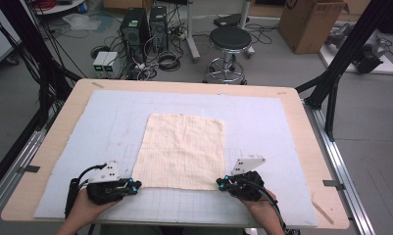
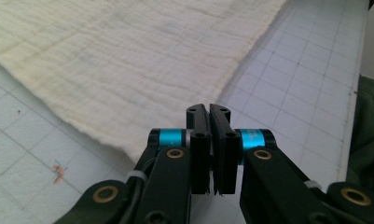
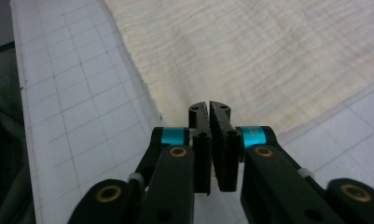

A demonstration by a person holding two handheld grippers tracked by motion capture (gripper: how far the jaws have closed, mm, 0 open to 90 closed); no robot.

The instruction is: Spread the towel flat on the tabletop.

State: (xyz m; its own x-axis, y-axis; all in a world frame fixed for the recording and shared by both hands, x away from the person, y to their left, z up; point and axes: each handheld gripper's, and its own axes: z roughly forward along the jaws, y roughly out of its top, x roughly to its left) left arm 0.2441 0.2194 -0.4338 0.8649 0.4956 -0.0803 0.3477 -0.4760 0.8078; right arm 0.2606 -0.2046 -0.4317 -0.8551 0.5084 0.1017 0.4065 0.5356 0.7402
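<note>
Plywood is showing round the rim of the table (image 1: pixel 302 122), and a pale blue gridded mat (image 1: pixel 262 122) is covering most of its top. Behind the table we are seeing a grey floor with a round black stool (image 1: pixel 229 41), two dark computer towers (image 1: pixel 144 27) amid loose cables, and a cardboard box (image 1: pixel 309 24) at the far right. Black frame struts (image 1: pixel 341 63) are slanting down on both sides.

A cream cloth (image 1: pixel 184 149) is lying flat and spread out in the middle of the mat, roughly square, its near edge running towards us.

We are holding the left hand-held gripper (image 1: pixel 135 185) at the near left corner of the cloth, its tips pointing inward along the near edge and sitting just at that corner. In the left gripper view, the jaws of the left hand-held gripper (image 2: pixel 209 108) are standing pressed together with only a hairline between them and nothing in it; the cloth's edge is lying just beyond and beside the tips.

The right hand-held gripper (image 1: pixel 221 183) is mirroring this at the near right corner. In the right gripper view, its jaws (image 3: pixel 209 106) are likewise closed up, gripping nothing, with the cloth's corner lying directly ahead of the tips; whether the tips are touching the fabric we cannot tell.
</note>
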